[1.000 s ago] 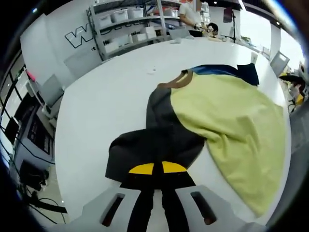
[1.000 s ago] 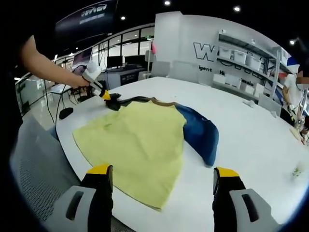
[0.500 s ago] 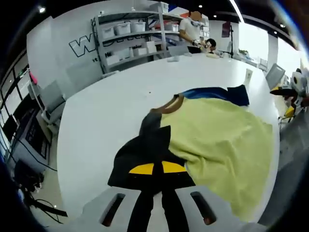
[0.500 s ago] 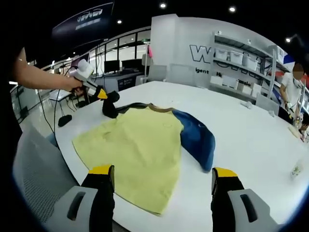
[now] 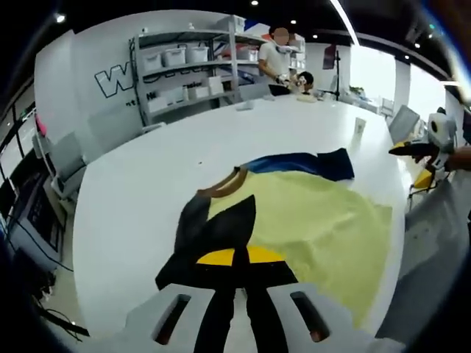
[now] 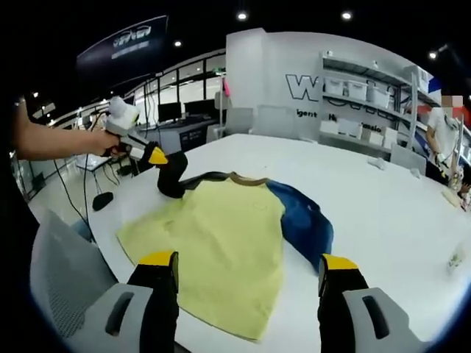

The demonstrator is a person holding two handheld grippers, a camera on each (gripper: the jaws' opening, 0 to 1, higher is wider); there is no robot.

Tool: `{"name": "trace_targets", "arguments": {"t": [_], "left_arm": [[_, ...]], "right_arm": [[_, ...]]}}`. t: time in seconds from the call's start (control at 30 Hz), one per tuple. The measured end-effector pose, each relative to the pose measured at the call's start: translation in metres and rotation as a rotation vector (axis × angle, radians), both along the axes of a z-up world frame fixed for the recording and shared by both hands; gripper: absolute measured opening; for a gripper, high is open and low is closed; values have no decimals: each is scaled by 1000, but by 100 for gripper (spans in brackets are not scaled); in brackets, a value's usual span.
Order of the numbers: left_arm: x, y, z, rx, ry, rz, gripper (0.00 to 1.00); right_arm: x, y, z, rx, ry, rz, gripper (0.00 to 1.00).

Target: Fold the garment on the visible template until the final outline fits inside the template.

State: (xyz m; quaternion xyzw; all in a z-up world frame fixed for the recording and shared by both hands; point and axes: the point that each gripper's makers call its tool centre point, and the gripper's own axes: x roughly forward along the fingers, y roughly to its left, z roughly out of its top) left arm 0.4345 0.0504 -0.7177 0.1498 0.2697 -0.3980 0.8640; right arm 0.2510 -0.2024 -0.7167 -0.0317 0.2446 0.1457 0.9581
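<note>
- While the left gripper (image 5: pixel 241 257) has its yellow-tipped jaws pressed together on the dark sleeve (image 5: pixel 213 235) of the garment (image 5: pixel 309 220), this sleeve is lifted off the desk (image 5: pixel 132 213) and hangs in a fold just in front of the jaws
- In the right gripper view the same left gripper (image 6: pixel 156 156) comes in from the left, held by a hand (image 6: pixel 103 140), with the dark sleeve (image 6: pixel 173 180) bunched under its tip, above the near-left part of the garment
- The right gripper (image 6: pixel 243 268) has its jaws wide apart and holds nothing; between them I see the near edge of the yellow body of the garment (image 6: pixel 221 243)
- The garment lies flat on the white desk (image 6: pixel 383 213), yellow body toward the desk edge, a brown collar (image 6: pixel 243 179) at the far end and a blue sleeve (image 6: pixel 305 220) spread to the right of the body
- In the left gripper view the right gripper (image 5: pixel 427 147) shows at the right edge, well apart from the garment
- Far behind the desk stand shelves (image 5: pixel 184 70) with white boxes, and a person (image 5: pixel 278 62) is beside them
</note>
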Motion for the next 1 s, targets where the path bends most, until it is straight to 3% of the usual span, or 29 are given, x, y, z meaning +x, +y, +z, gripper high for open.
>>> {"name": "trace_targets", "arguments": {"t": [0.43, 1.0], "left_arm": [[-24, -36, 7, -106, 37, -8, 7], [-49, -70, 14, -173, 50, -43, 7]], "right_arm": [[22, 32, 10, 70, -13, 52, 67], [53, 68, 27, 156, -30, 121, 61]]}}
